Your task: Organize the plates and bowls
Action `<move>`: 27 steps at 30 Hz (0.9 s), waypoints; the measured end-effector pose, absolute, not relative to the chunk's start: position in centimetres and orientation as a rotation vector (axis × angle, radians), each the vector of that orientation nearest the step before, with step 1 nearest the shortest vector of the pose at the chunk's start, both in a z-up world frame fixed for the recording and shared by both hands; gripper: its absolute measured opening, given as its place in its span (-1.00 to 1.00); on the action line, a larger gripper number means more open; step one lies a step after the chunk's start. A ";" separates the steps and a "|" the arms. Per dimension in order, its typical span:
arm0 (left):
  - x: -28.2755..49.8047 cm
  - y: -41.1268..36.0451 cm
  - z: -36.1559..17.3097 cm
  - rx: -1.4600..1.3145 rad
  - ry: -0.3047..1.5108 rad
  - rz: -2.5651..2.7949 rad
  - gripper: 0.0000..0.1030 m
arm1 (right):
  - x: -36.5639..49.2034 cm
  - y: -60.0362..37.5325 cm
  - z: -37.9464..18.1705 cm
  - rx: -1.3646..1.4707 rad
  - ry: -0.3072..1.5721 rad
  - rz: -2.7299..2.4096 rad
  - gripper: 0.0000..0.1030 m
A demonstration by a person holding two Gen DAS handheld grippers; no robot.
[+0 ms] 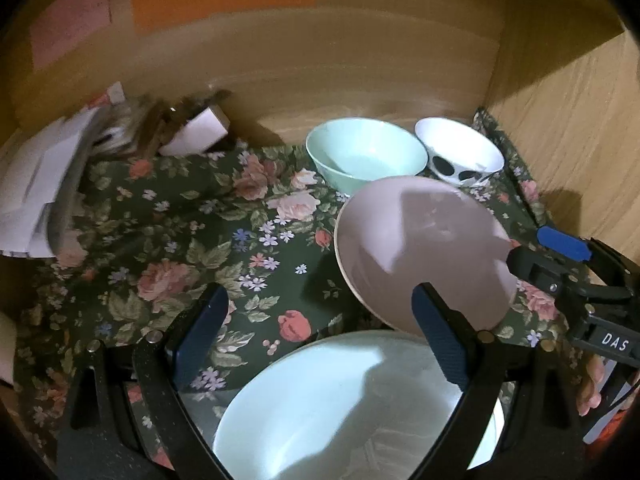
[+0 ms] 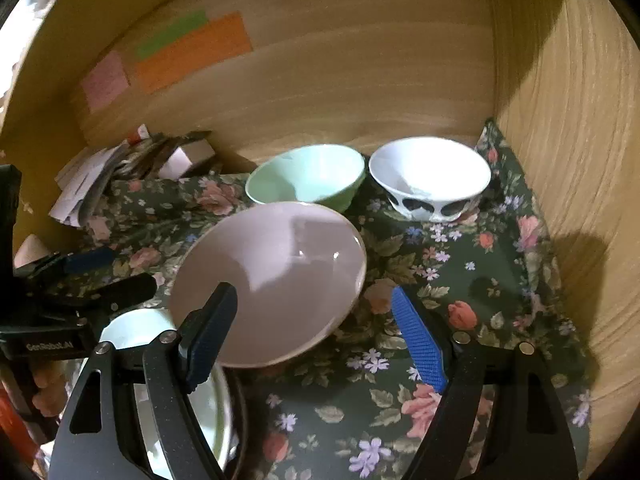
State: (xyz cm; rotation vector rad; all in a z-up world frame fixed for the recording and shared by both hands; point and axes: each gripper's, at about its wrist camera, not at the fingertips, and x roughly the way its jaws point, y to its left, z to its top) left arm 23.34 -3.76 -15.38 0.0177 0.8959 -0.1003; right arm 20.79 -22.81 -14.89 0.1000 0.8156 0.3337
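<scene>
- Left gripper (image 1: pixel 320 344): jaws spread wide, grasping nothing, over the pale blue plate (image 1: pixel 340 408) at the near edge.
- Pink plate (image 2: pixel 272 280) lies tilted, its rim propped on the blue one; likely unfinished.
- Right gripper (image 2: pixel 316 340): released, empty.
- Mint bowl (image 2: pixel 308 178) and spotted bowl (image 2: pixel 430 178) sit side by side at the back.
- Floral cloth (image 2: pixel 460 272) lines a wooden cabinet; papers (image 1: pixel 44 184) are heaped at the left.

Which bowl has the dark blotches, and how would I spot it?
Look into the far right corner of the wooden cabinet, on the flowered green cloth. The white bowl with dark blotches stands there, right of the plain mint-green bowl; only it is patterned.
</scene>
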 end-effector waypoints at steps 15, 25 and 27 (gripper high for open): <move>26.8 -5.2 -18.1 -0.004 0.968 -0.147 -0.18 | 23.6 -23.2 -18.3 0.178 0.912 0.379 -0.21; 27.5 -6.0 -19.4 0.007 0.987 -0.150 -0.65 | 24.4 -23.0 -19.5 0.189 0.947 0.391 -0.33; 27.6 -6.1 -19.4 0.017 0.984 -0.140 -0.65 | 24.3 -23.0 -19.3 0.185 0.946 0.391 -0.36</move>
